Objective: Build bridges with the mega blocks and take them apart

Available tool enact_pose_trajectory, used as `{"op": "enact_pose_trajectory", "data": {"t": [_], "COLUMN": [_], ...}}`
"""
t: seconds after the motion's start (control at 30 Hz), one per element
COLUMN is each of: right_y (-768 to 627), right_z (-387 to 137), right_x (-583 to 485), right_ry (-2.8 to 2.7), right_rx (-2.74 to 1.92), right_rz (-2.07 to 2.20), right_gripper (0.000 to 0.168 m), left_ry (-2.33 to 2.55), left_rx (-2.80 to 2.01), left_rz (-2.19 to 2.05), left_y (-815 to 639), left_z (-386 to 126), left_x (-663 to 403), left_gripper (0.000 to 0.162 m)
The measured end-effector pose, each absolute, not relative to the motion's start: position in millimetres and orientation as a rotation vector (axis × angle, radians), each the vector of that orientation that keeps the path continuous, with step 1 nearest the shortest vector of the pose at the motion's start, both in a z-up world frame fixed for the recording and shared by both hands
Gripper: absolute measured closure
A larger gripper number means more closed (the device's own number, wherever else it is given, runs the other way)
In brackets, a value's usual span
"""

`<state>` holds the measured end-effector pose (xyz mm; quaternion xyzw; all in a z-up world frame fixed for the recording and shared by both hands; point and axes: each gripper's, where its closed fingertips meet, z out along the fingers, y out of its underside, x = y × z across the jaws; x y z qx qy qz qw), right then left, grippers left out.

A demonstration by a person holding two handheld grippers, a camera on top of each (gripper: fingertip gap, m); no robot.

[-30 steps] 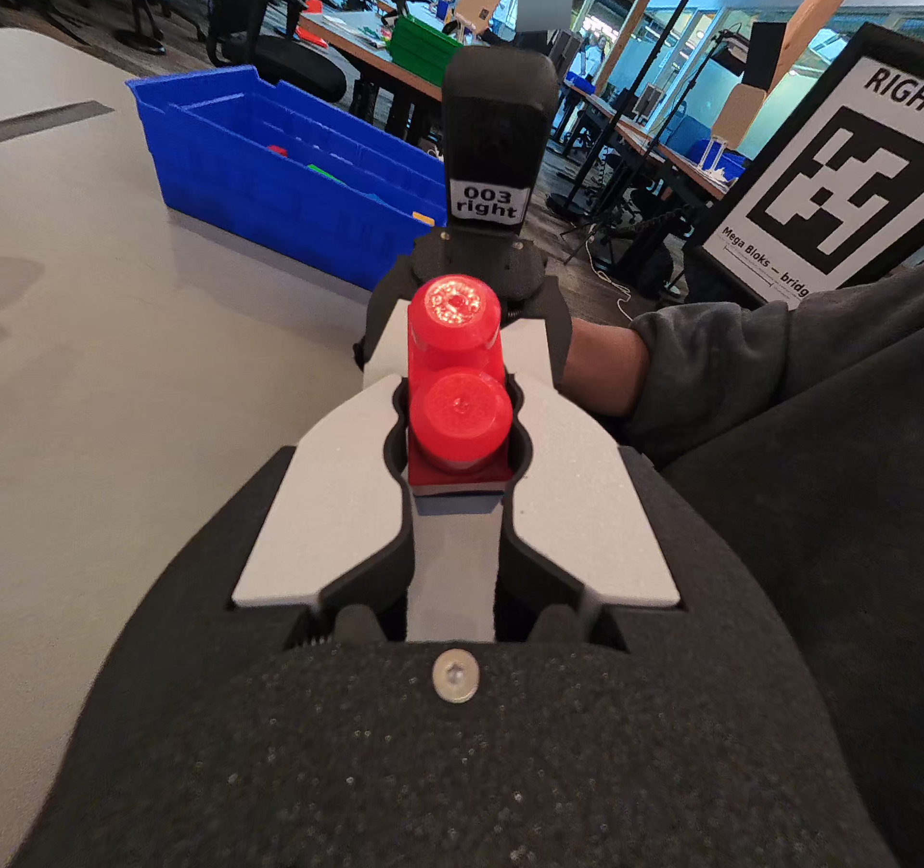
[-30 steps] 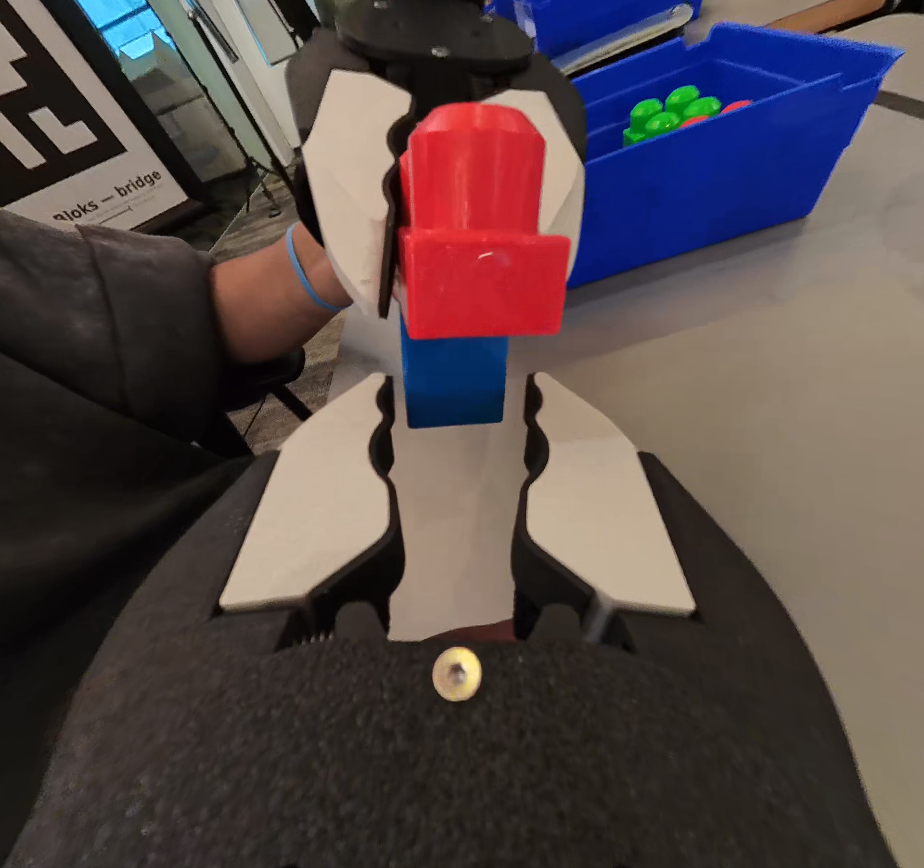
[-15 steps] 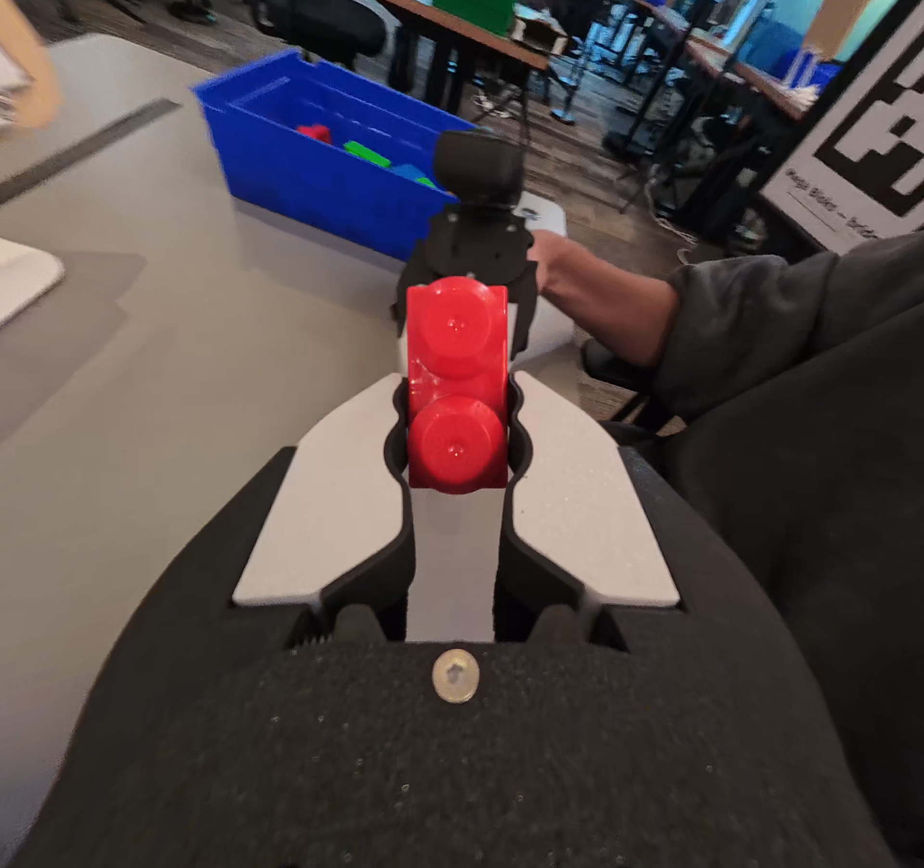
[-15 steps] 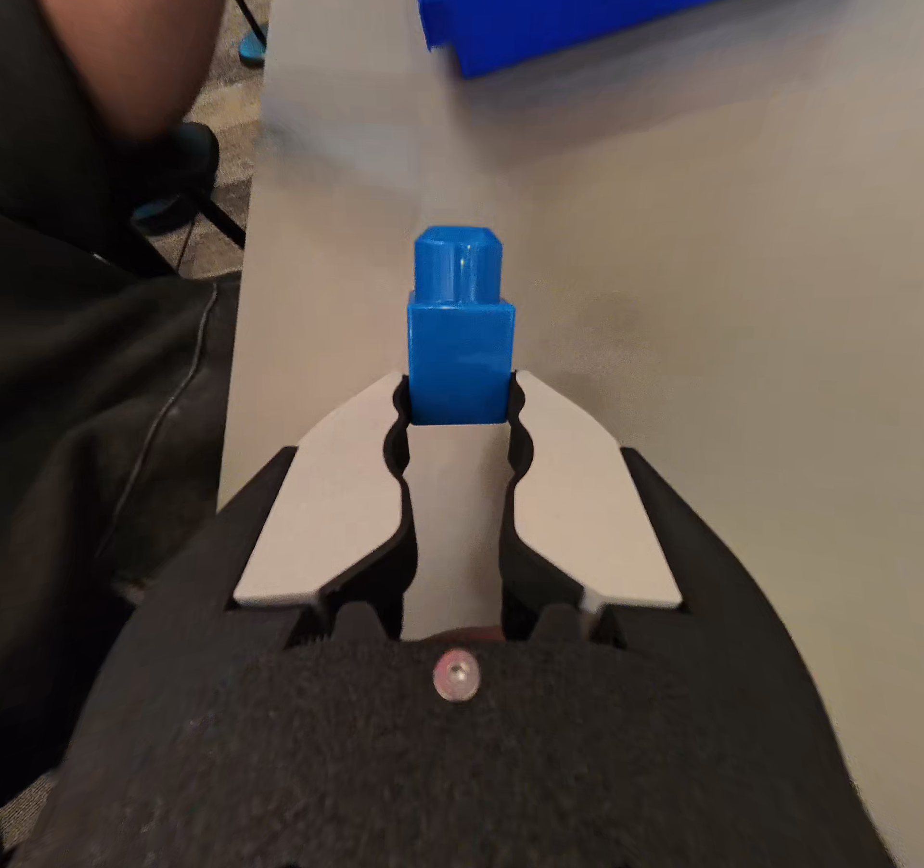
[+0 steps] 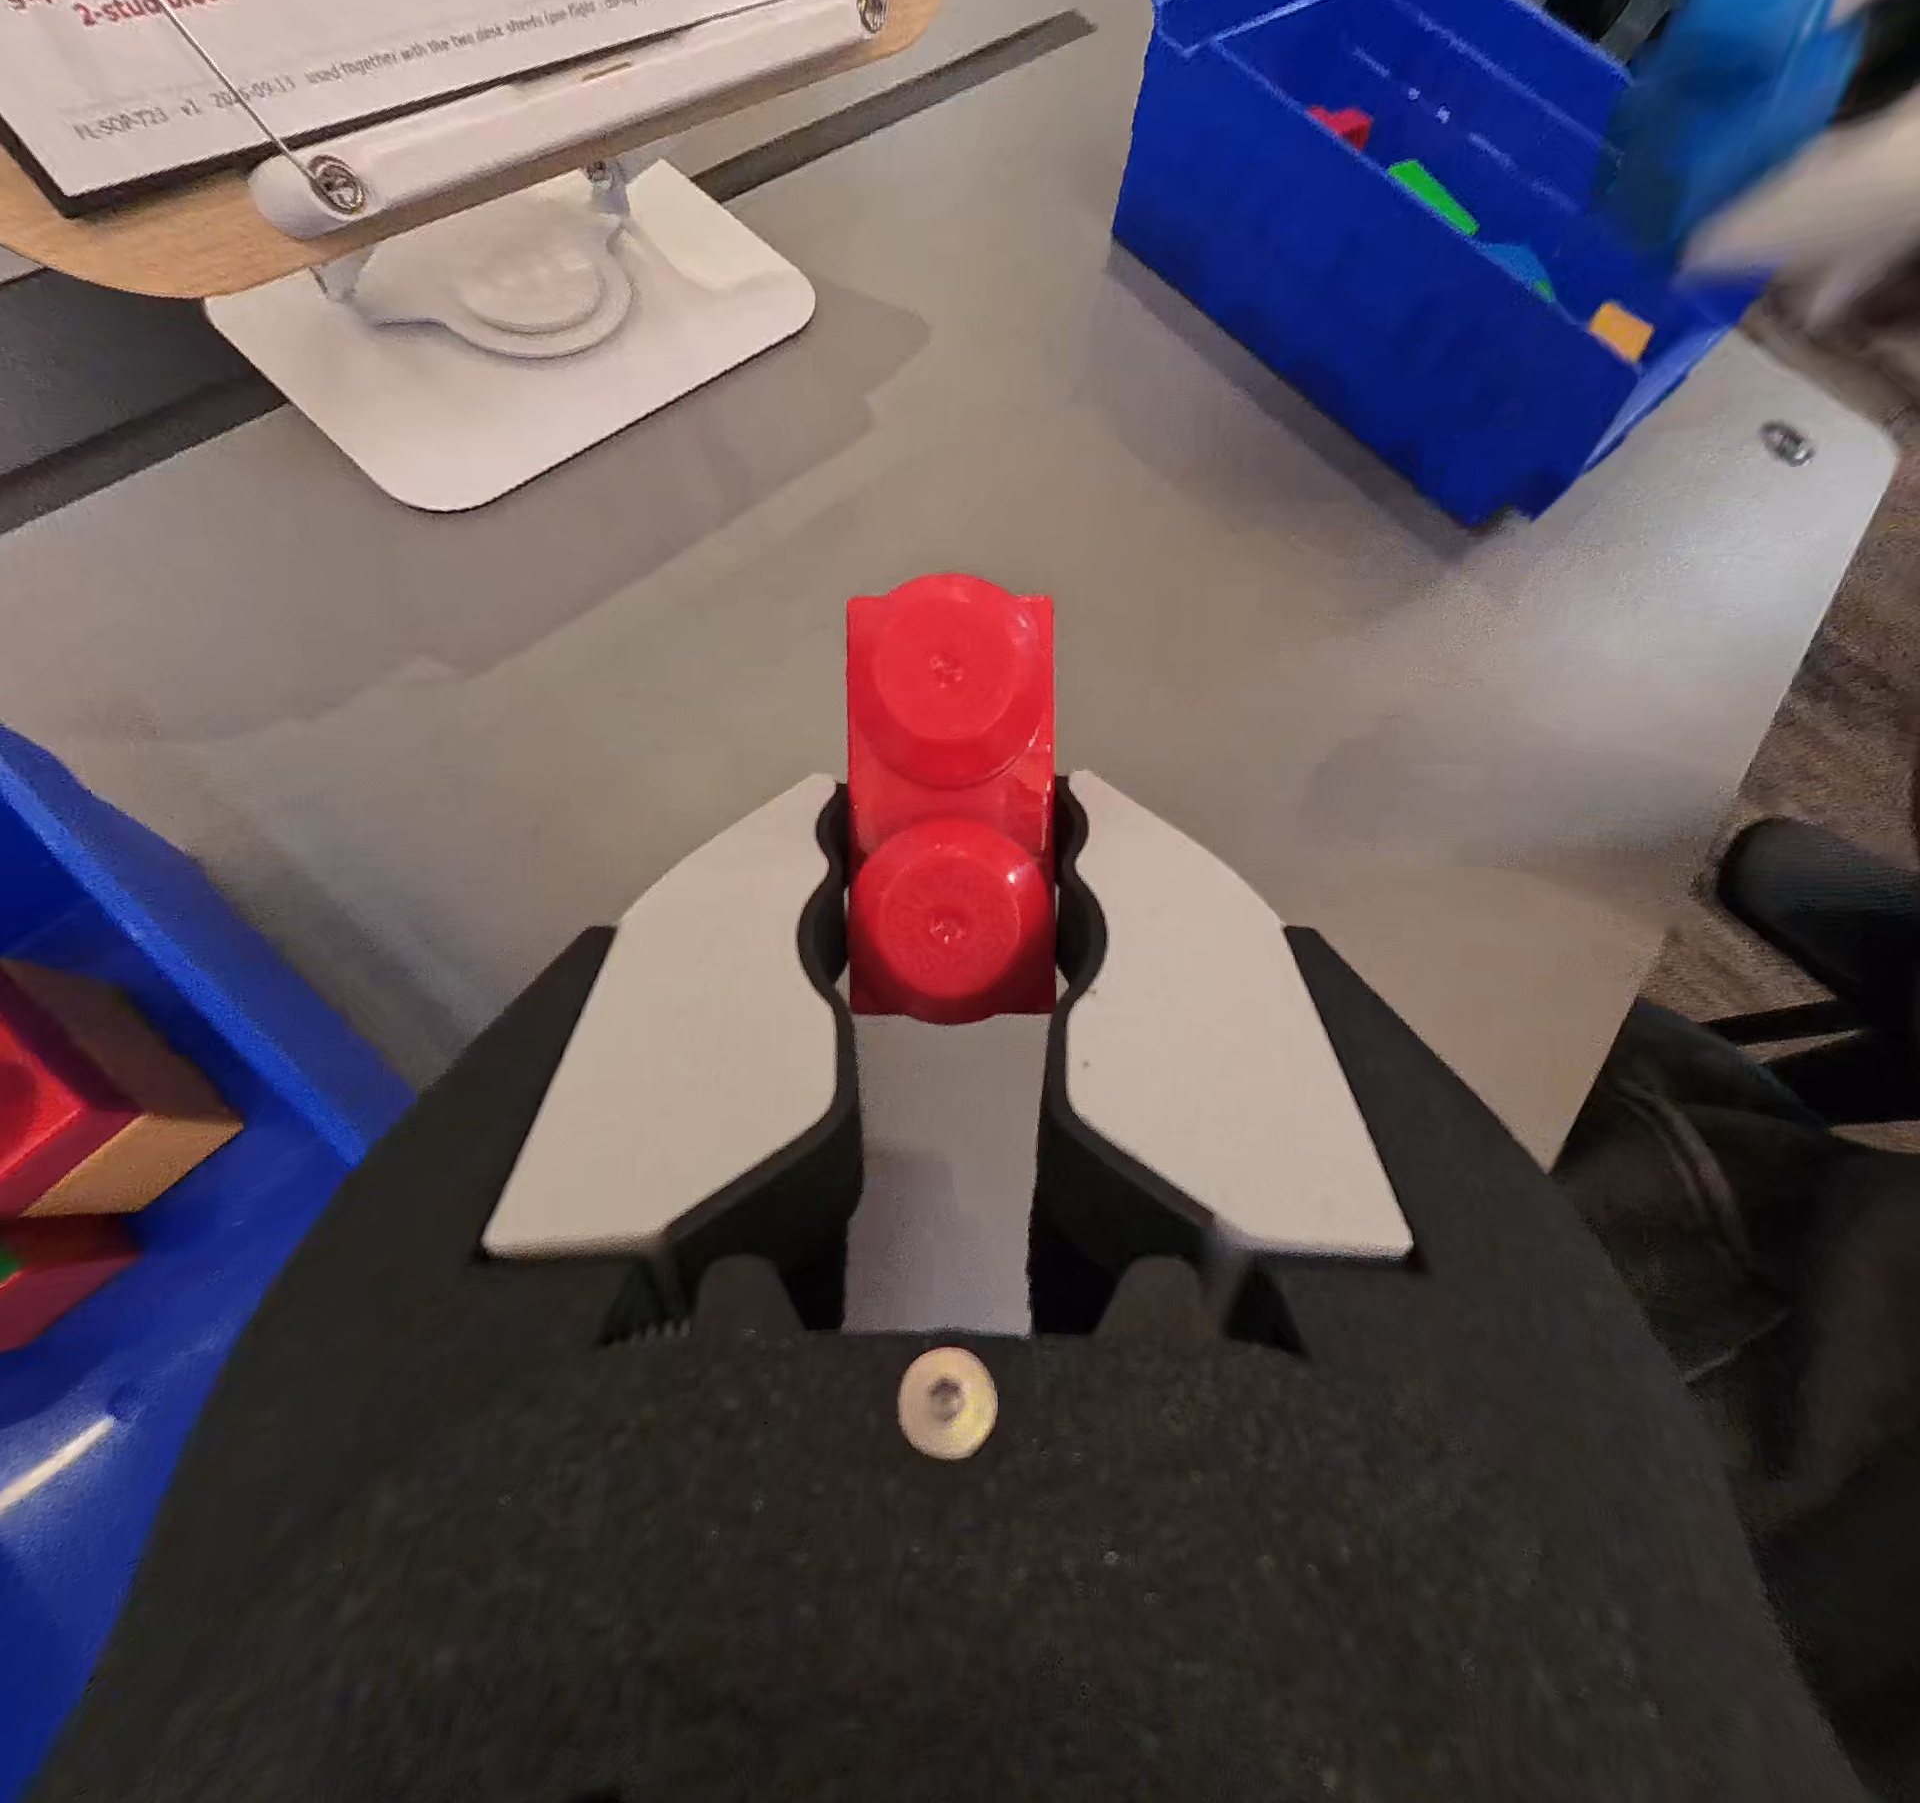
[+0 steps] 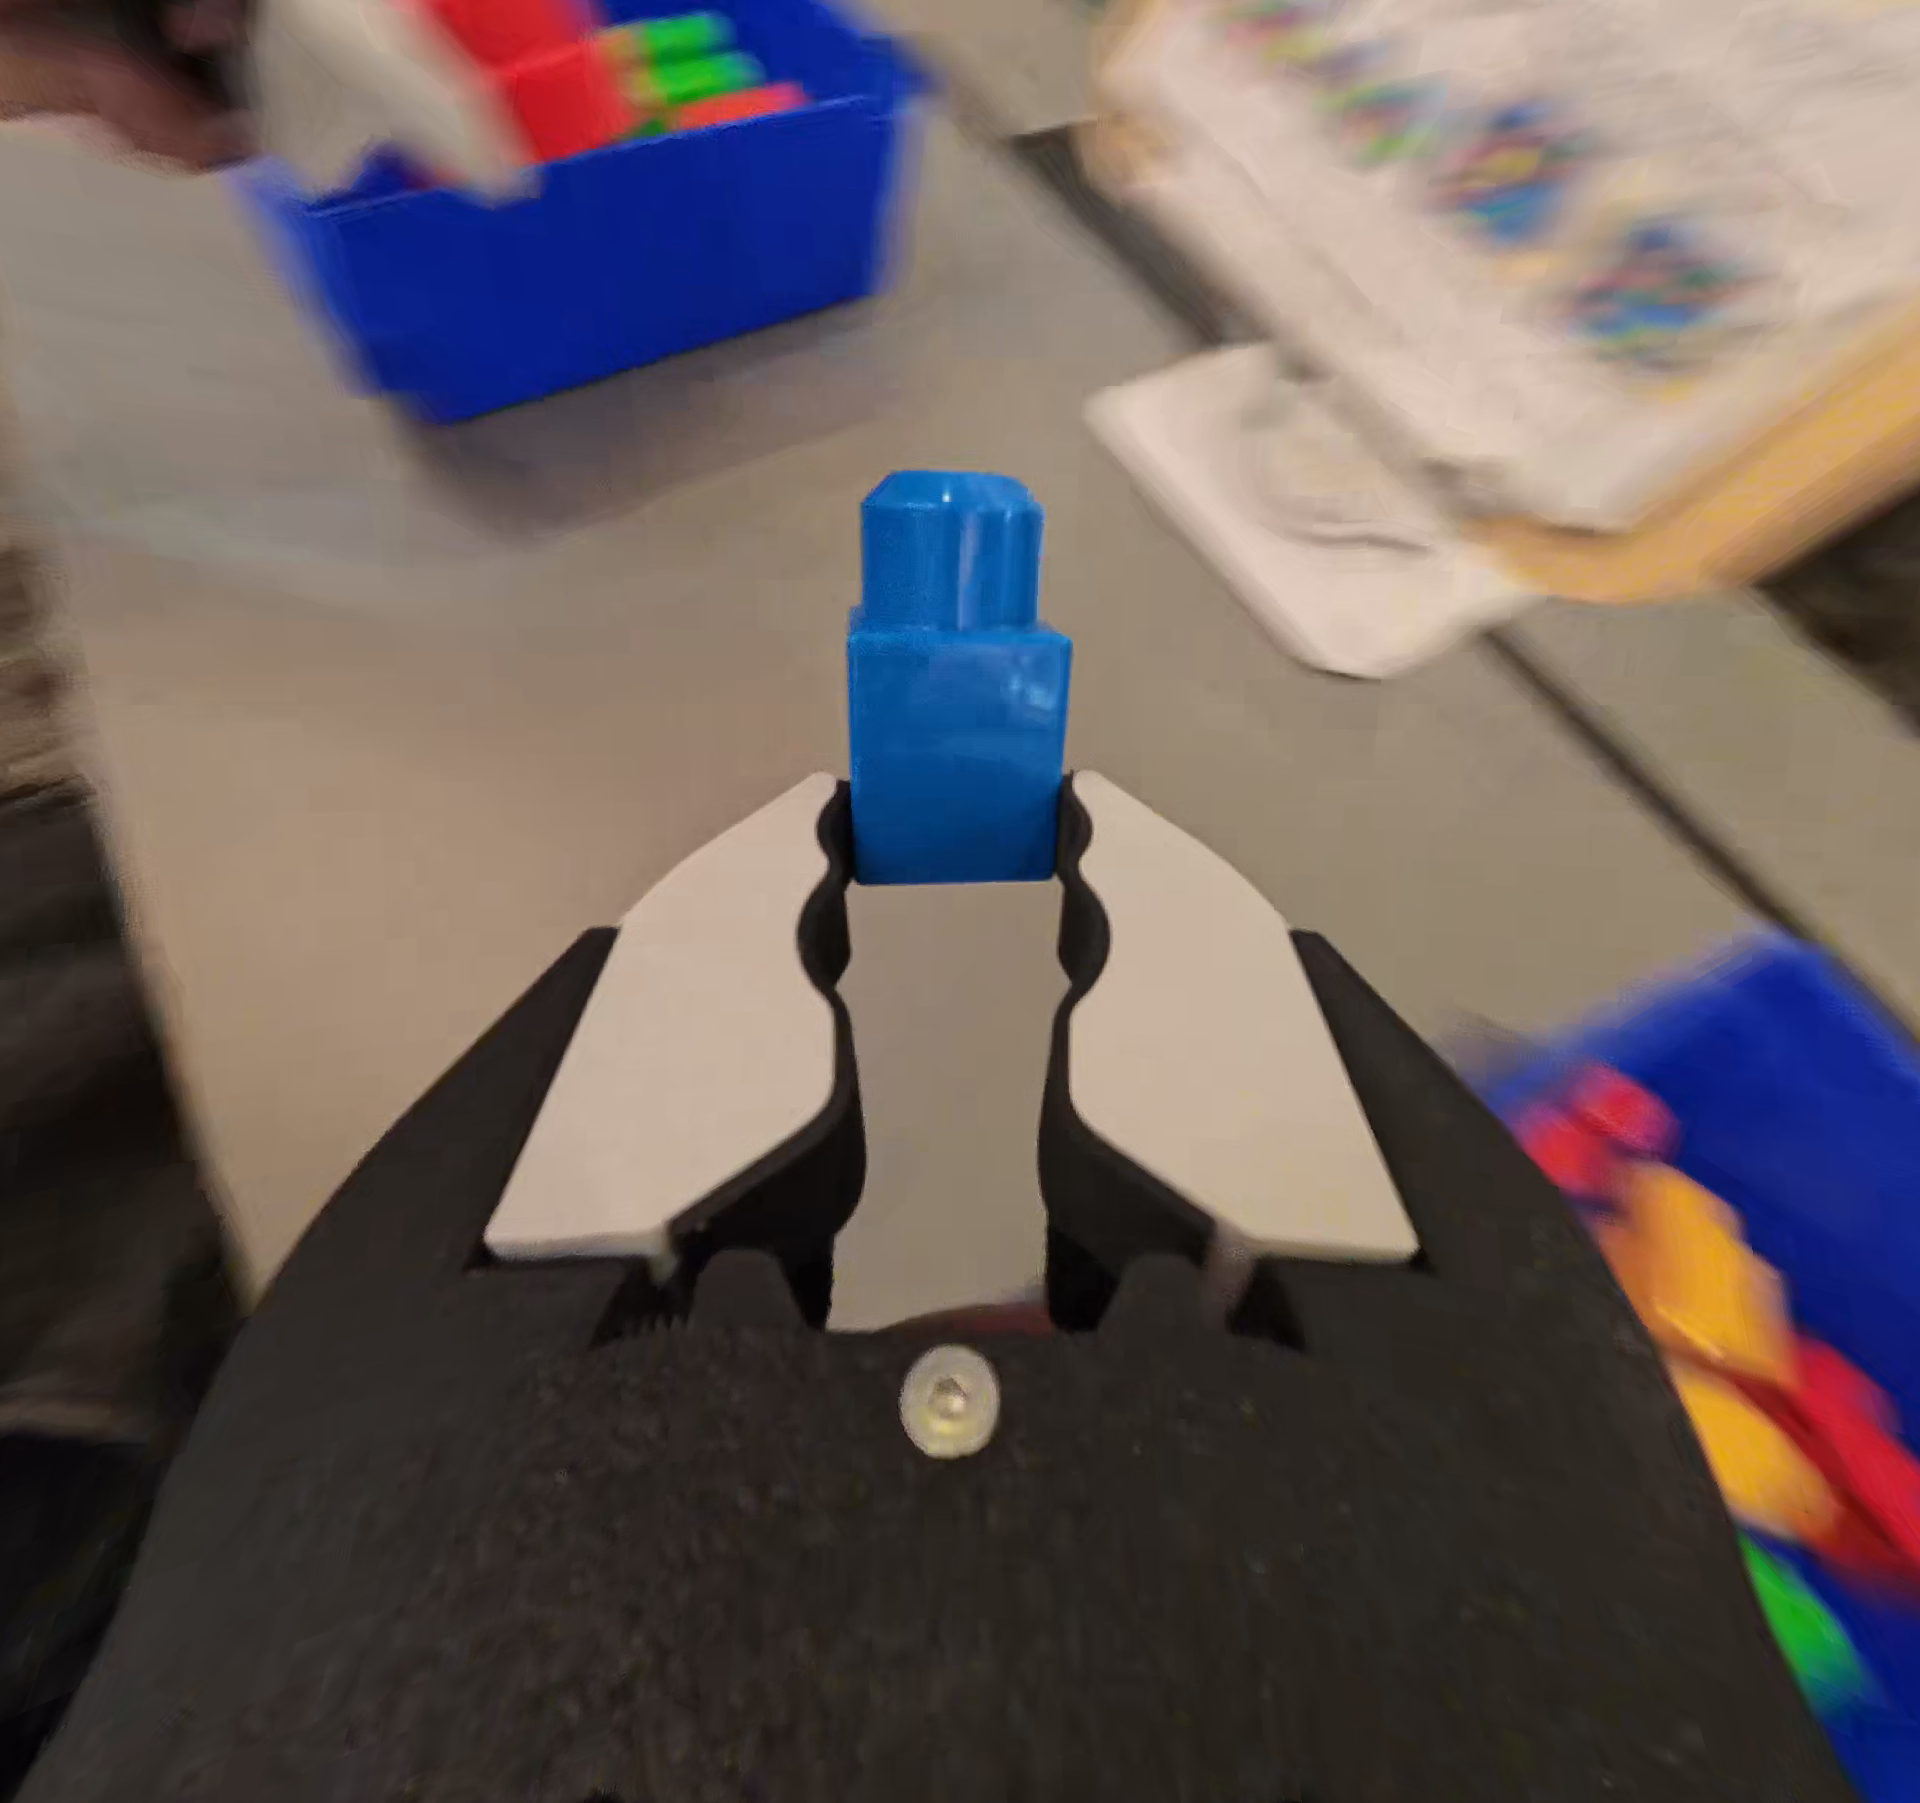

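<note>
My left gripper (image 5: 948,797) is shut on a red two-stud block (image 5: 945,766), held above the grey table with its studs facing the camera. My right gripper (image 6: 954,797) is shut on a blue one-stud block (image 6: 956,714), stud pointing away, above the table. In the left wrist view the right gripper with its blue block (image 5: 1756,91) shows blurred at the top right, over a blue bin. In the right wrist view the left gripper with its red block (image 6: 499,60) shows blurred at the top left, by the other blue bin.
A blue bin (image 5: 1299,226) with a few blocks stands at the far right. Another blue bin (image 5: 156,974) with red and orange blocks is at the near left. An instruction sheet on a white stand (image 5: 520,330) stands at the back. The table edge (image 5: 1766,714) runs on the right.
The red and blue blocks were joined a second ago and have been pulled apart. Both grippers have swung away from each other, each now facing the table, the bins and the stand.
</note>
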<state>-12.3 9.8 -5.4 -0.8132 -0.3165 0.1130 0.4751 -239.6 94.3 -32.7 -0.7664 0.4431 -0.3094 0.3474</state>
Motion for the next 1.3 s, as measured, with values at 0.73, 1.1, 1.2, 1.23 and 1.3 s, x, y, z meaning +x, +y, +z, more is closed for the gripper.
{"op": "enact_pose_trajectory", "data": {"t": [0.73,1.1,1.2,1.23,1.3], "right_y": [102,55,6,-6,-17], "right_z": [-151,26,5,-15,-55], "right_x": [234,31,-80,-104,-136], "right_ry": [0.065,-0.280,-0.401,-0.415,-0.428], "right_rx": [-2.964,-1.942,-1.770,-1.765,-1.780], "right_rz": [0.085,0.476,0.820,0.881,0.899], "right_gripper": [0.126,0.117,0.120,0.120,0.124], "left_ry": [1.321,1.367,1.395,1.407,1.425], "left_rx": [-1.964,-1.989,-1.996,-1.998,-1.999], "left_rz": [-0.824,-0.798,-0.767,-0.748,-0.714], "left_y": [68,62,59,59,58], "left_z": [-43,-59,-68,-71,-76], "left_x": [-240,-233,-228,-227,-224], "left_gripper": [0.126,0.126,0.126,0.126,0.126]}}
